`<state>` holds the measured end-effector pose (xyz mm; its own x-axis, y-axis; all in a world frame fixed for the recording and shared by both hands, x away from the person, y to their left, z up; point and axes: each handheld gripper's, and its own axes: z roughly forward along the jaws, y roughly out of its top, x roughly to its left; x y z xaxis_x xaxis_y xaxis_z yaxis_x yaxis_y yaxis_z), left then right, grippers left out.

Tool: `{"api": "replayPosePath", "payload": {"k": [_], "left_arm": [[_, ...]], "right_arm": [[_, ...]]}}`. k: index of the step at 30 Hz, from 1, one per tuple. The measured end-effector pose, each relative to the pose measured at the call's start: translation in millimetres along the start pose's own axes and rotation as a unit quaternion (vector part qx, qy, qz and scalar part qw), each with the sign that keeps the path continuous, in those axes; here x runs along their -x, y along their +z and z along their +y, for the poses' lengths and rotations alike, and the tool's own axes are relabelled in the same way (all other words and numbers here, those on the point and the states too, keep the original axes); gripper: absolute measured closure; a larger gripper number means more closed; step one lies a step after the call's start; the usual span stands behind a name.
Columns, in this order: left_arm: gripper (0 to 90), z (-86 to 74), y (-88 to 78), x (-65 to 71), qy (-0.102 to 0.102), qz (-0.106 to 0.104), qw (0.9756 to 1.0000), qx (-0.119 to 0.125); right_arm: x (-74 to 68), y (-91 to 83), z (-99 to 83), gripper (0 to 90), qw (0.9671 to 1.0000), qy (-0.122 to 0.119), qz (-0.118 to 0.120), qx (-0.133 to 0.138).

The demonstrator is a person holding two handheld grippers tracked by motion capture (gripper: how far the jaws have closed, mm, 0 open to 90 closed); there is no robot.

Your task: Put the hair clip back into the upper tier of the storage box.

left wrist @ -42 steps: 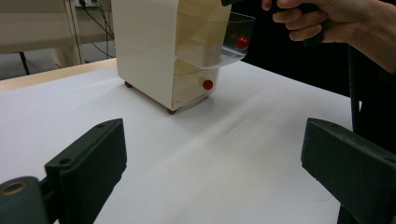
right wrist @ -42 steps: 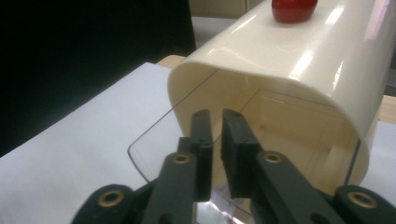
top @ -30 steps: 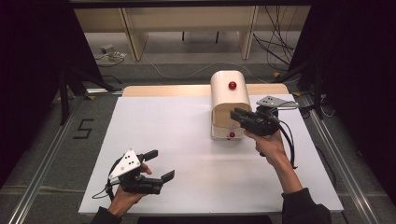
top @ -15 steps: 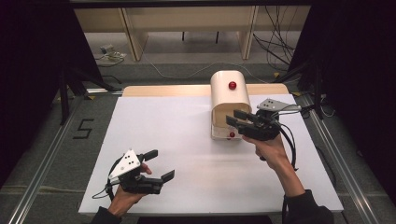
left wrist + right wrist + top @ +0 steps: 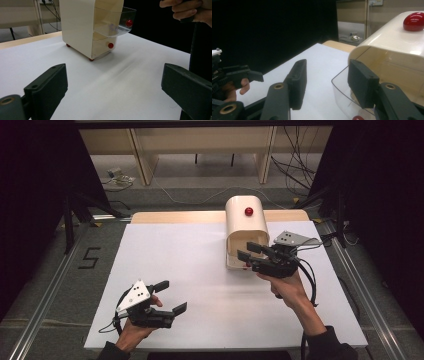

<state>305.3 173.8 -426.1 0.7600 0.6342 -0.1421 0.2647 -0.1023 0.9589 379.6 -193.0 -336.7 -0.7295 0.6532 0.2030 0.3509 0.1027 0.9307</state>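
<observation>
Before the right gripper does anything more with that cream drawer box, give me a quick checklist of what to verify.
1. Upper clear drawer pulled out: ok, it juts from the cream box.
2. Right gripper released: ok, its jaws have just been opening, and the pads press on nothing.
3. Lower drawer shut: ok, flush with the box front.
4. Drawer contents: cannot tell through the clear wall.
5. Left gripper out of the way: ok, open, near the table's front edge.
</observation>
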Motion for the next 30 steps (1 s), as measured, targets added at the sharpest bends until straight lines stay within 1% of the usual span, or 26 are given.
{"api": "replayPosePath", "payload": {"k": [13,18,22,27,30], "left_arm": [[6.3,0.3,-0.5,-0.1,0.000,0.000,1.0000,0.001],[6.3,0.4,-0.5,0.0,0.000,0.000,1.0000,0.001],[6.3,0.3,-0.5,-0.2,0.000,0.000,1.0000,0.001],[6.3,0.4,-0.4,-0.1,0.000,0.000,1.0000,0.002],[6.3,0.5,-0.7,-0.2,0.001,-0.001,1.0000,0.002]], "right_arm": [[-4.0,2.7,-9.0,47.6,0.9999,-0.004,0.003,-0.010],[-7.3,3.9,-12.2,46.4,0.9999,-0.005,0.008,-0.010],[-9.5,4.8,-14.6,45.6,0.9998,-0.011,0.013,-0.009],[-13.0,4.9,-18.1,44.6,0.9997,-0.007,0.018,-0.012],[-15.8,4.5,-20.1,43.7,0.9997,-0.011,0.019,-0.013]]}}
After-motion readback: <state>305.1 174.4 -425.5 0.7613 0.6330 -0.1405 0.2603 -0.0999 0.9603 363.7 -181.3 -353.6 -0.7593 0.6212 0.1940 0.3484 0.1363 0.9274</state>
